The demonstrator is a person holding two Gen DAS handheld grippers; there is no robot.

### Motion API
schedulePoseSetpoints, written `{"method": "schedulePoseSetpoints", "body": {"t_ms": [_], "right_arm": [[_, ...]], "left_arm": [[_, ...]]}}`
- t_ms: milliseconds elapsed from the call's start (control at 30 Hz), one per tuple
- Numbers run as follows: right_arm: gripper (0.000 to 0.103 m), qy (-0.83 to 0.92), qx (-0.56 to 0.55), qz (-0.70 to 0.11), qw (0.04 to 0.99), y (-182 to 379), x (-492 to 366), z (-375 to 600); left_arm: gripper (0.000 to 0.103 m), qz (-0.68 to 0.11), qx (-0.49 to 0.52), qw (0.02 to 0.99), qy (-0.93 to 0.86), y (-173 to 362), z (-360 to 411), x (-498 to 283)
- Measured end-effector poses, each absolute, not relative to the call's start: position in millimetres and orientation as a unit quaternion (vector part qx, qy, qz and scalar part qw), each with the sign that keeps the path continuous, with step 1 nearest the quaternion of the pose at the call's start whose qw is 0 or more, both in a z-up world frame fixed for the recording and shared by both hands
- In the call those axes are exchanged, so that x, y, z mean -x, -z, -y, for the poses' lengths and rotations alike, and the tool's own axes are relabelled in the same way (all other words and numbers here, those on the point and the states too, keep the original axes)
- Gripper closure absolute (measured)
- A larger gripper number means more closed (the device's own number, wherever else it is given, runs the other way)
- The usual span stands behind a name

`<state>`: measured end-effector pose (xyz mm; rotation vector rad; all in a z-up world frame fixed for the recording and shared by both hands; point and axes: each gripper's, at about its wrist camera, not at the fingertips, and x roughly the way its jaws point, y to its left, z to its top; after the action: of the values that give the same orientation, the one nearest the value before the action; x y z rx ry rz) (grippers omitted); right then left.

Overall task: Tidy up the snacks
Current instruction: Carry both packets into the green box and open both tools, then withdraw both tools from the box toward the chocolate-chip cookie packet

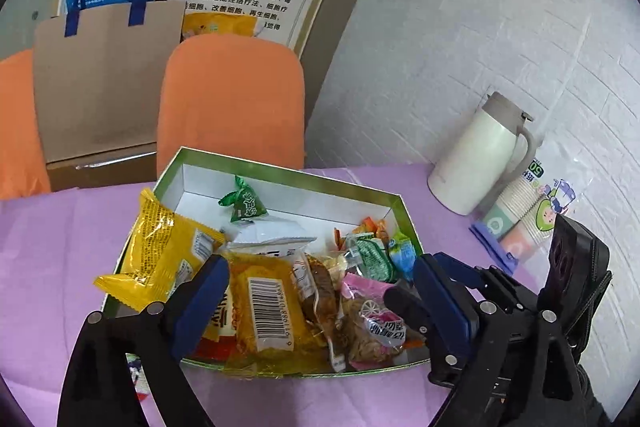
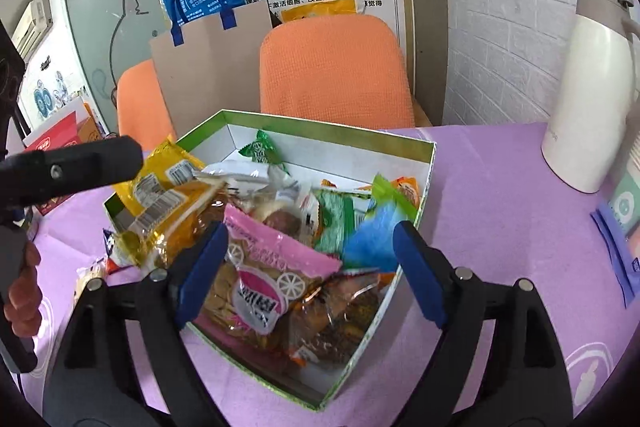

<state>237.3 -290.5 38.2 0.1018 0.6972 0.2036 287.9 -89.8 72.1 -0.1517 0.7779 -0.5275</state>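
Green-rimmed cardboard box (image 1: 394, 198) sits on the purple tablecloth (image 1: 60, 239), heaped with snack packets. Left gripper (image 1: 320, 291) hangs wide, empty, above the near end of the pile, its blue pads either side of a barcoded yellow packet (image 1: 268, 311). Right gripper (image 2: 310, 267) likewise spread wide, holding nothing, over the pink-labelled packet (image 2: 264, 267).

Likely step: picking or settling a packet. Best to pinch one wrapper by a flat sealed edge, lift straight, avoid dragging neighbours out.

Contents: glossy crinkled wrappers, overlapping; a large yellow bag (image 1: 160, 251) leans over the left rim; a green pyramid packet (image 1: 244, 201) lies toward the far wall, where white floor shows.
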Motion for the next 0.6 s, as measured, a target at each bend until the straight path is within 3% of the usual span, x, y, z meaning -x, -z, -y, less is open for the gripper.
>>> {"method": "schedulePoseSetpoints", "body": {"t_ms": [133, 600], "right_arm": [[0.009, -0.093, -0.055, -0.348, 0.931, -42, -229, 292], [0.001, -0.128, -0.142, -0.306, 0.933, -88, -138, 277]], "left_arm": [[0.008, -0.386, 0.085, 0.888, 0.236, -70, 78, -281], [0.008, -0.373, 0.113, 0.907, 0.158, -84, 11, -170]]}}
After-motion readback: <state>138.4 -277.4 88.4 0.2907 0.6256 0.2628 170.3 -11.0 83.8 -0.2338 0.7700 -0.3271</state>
